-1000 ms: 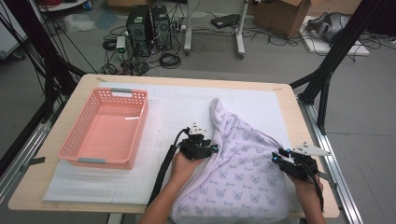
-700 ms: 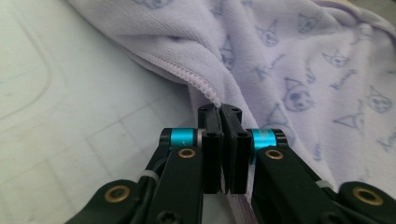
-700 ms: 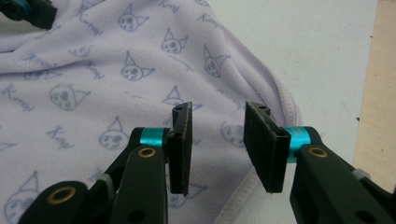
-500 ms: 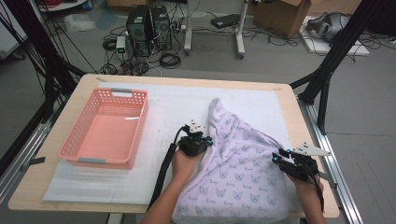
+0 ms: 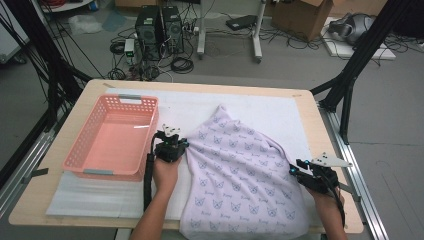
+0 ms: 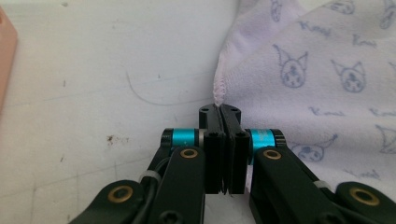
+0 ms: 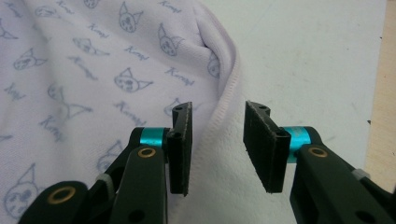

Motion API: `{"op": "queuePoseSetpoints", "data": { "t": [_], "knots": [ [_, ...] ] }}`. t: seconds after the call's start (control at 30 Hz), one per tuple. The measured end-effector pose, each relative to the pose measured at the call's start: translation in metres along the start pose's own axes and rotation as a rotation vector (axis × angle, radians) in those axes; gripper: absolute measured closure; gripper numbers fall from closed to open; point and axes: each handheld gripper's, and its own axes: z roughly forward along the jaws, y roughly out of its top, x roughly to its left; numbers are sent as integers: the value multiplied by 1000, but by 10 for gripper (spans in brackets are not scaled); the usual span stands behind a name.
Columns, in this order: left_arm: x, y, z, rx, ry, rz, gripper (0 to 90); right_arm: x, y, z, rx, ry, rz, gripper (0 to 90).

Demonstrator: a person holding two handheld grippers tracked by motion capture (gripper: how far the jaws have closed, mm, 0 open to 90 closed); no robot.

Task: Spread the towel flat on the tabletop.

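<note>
I have the left gripper (image 6: 219, 109) pinched on the hem of the cat-print cloth (image 5: 240, 175) spread on the table mat (image 5: 280, 110) — right gripper (image 7: 217, 126) jaws spread astride the opposite edge; next, I close those before lifting

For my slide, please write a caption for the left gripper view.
Left gripper shut on the hem of the cat-print cloth.

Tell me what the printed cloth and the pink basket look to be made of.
The printed cloth looks like soft knit fabric, matte pale lilac with drawn cat faces; it drapes in folds and shows a stitched hem in the left gripper view. The pink basket looks like moulded plastic, slightly glossy, with slotted lattice walls and a light glint on its floor.
</note>
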Motion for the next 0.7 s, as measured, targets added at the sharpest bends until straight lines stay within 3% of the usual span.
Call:
{"op": "queuePoseSetpoints", "data": {
  "t": [0.07,0.1,0.13,0.2,0.3,0.37,0.43,0.47,0.5,0.57,0.63,0.7],
  "knots": [
    [-1,-2,0,32,-71,-18,666,0,0,1,2,7,4,613],
    [-4,-3,0,60,-97,-8,572,0,0,1,2,10,9,610],
    [-8,-5,0,72,-114,17,532,0,0,2,1,13,11,604],
    [-16,-8,-2,87,-133,46,528,1,1,4,3,13,13,593],
    [-22,-14,-1,95,-162,33,517,1,2,10,14,3,12,583],
    [-26,-19,-2,72,-148,52,513,2,2,17,43,1,4,583],
    [-30,-22,-2,77,-143,94,811,5,0,30,92,16,-17,677],
    [-31,-22,-4,71,-104,123,811,5,0,30,92,16,-17,677],
    [-30,-22,-5,62,-84,114,884,5,0,30,85,54,-6,849],
    [-26,-21,-7,32,-40,100,886,4,1,30,90,49,-18,861],
    [-20,-18,-9,2,-34,48,887,1,1,27,87,-18,-46,868],
    [-17,-19,-9,-12,40,89,898,-6,-1,23,69,-68,1,868]
  ]
}}
